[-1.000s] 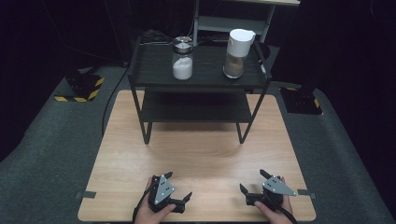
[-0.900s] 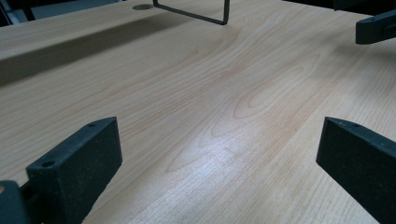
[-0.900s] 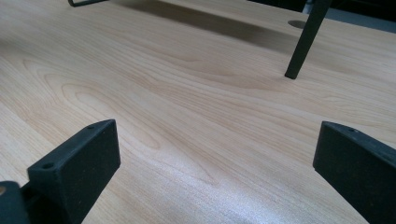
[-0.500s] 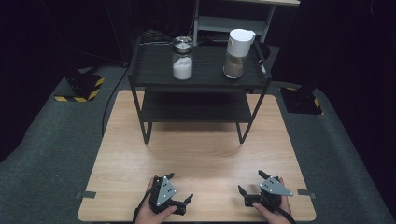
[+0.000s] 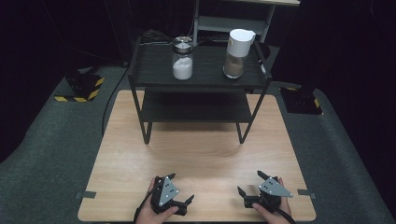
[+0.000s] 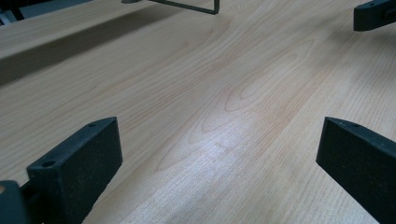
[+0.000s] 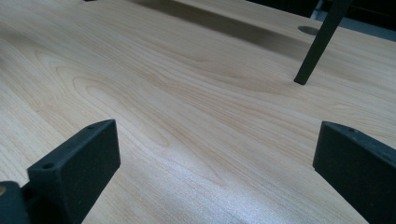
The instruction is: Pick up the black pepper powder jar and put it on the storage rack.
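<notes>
The right gripper (image 5: 250,183) has drifted a little nearer the table's (image 5: 205,149) front edge since a second ago; the left gripper (image 5: 180,189) has barely shifted. Both sit low over the bare wood in front of the black shelf rack (image 5: 198,74), well apart from it, each with its jaws spread wide and nothing between them. On the rack's top shelf stand a glass jar (image 5: 182,59) of white powder and, to its right, a white-lidded jar (image 5: 237,53) of brown grains. One rack leg (image 7: 320,42) rises beyond the right gripper's jaws
</notes>
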`<state>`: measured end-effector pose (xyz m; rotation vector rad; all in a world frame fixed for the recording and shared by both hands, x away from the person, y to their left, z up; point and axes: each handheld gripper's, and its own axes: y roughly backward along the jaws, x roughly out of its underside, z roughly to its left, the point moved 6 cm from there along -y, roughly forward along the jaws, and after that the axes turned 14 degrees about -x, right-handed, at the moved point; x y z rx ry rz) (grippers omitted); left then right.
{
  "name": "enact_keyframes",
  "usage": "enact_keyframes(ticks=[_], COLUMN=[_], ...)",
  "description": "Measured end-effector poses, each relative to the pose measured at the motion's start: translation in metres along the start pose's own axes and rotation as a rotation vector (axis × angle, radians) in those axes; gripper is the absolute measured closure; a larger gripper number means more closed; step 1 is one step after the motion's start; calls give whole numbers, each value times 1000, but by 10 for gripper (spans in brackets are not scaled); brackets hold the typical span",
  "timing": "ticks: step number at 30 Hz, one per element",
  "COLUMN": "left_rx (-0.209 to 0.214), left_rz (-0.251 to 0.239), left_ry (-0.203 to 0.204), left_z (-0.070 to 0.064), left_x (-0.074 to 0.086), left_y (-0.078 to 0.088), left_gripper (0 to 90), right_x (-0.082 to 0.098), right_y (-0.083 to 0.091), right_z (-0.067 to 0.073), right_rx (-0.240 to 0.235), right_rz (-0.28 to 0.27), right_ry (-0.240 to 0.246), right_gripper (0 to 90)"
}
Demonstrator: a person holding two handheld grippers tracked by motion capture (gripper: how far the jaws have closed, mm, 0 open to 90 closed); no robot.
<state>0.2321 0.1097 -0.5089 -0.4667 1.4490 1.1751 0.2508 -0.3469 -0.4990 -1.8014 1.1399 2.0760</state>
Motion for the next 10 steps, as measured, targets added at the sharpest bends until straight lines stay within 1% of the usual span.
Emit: enact_keyframes(ticks=[5, 7, 10], left_rx=[-1, -3, -11], left_rz=[9, 10, 8], left_ry=[-16, -13, 10], left_z=[-2, -1, 0], left_x=[-2, -3, -1], left_y=[-2, -3, -2], left_gripper=[6, 6, 7], right_x=[1, 2, 2], right_y=[1, 1, 2], right_z=[-1, -1, -1], right_rx=[4, 6, 2], right_rz=[-11, -16, -18], right_ry=[-13, -14, -13], right_gripper=[4, 4, 5])
